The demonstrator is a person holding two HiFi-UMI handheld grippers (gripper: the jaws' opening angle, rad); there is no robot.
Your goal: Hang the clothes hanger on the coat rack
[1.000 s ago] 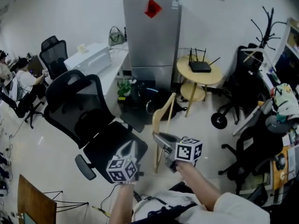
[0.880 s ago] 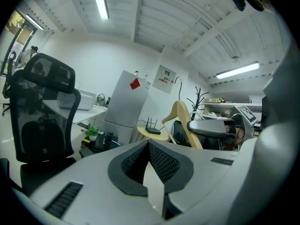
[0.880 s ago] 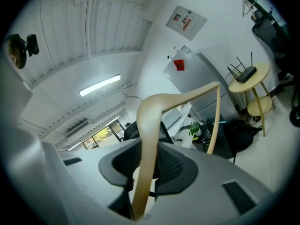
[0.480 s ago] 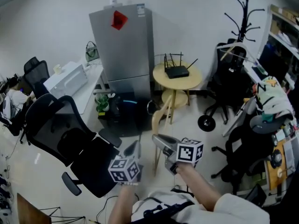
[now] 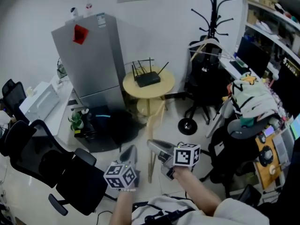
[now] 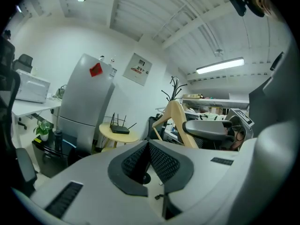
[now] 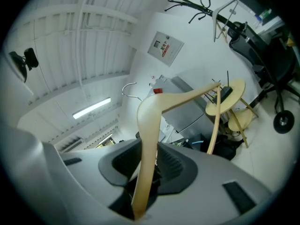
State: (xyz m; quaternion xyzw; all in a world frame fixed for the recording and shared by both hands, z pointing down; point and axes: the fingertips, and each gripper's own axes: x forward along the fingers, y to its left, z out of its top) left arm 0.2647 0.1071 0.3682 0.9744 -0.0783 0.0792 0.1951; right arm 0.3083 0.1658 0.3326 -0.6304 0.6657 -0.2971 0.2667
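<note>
**Head view.** We see the left gripper (image 5: 130, 152) and the right gripper (image 5: 157, 146) held low, side by side. The hanger (image 5: 153, 130) runs from the right gripper toward the round desk (image 5: 161, 89). The rack (image 5: 213, 13) stands well apart, by the far wall.

**Left gripper view.** Its fingers (image 6: 165, 164) are clenched together on nothing. We see the hanger (image 6: 176, 116) just to the right and the rack (image 6: 174, 86) beyond it.

**Right gripper view.** The fingers (image 7: 172, 163) grasp one arm of the hanger (image 7: 157, 121), whose wire hook (image 7: 129, 89) points away. We see the rack (image 7: 192, 3) at the upper right.
</note>
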